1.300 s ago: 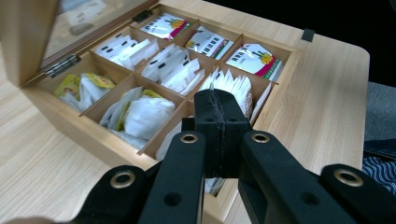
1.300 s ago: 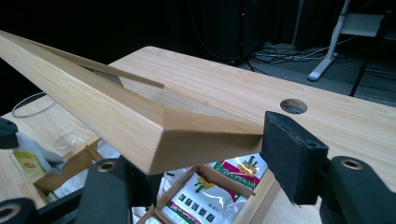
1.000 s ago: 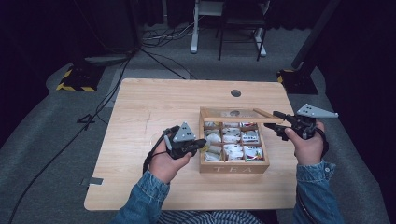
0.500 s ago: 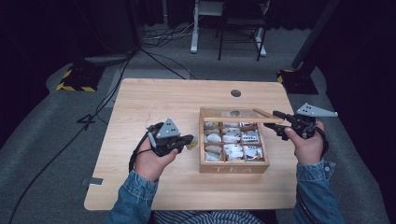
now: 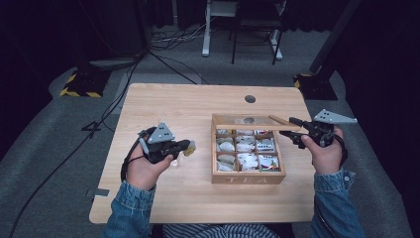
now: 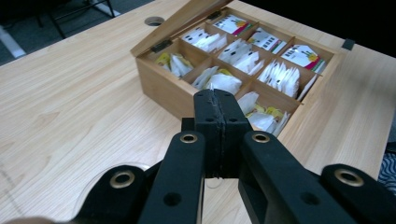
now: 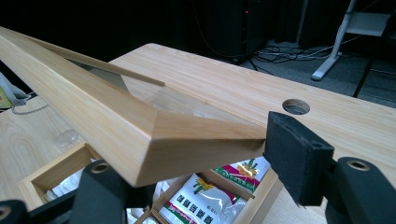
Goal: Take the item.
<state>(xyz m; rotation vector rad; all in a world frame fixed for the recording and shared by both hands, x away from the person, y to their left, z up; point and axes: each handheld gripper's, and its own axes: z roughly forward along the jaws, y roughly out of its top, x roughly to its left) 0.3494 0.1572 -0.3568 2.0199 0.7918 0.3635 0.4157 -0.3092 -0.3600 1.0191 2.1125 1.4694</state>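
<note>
Dark room with cables on a grey carpet, and I'm working on the light wooden table [image 5: 198, 109]. On it sits the wooden tea box with nine compartments of tea bags [image 5: 247, 171], its glass-panelled wooden lid [image 5: 250, 120] propped up.

My right gripper [image 5: 291, 130] has the lid's corner between its jaws; they've just been easing apart, one pad [image 7: 299, 158] against the lid edge, so I'd call it more a prop than a clamp.

My left gripper [image 5: 187, 147] is clenched on a small white-and-yellow tea bag [image 5: 189, 147], hanging just above the table to the left of the box, a little apart from it.

So I reckon this is the take-one-out step, with the bag already clear of the box. Next move: set it on the bare table and release, then lower the lid gently so it doesn't slam.
</note>
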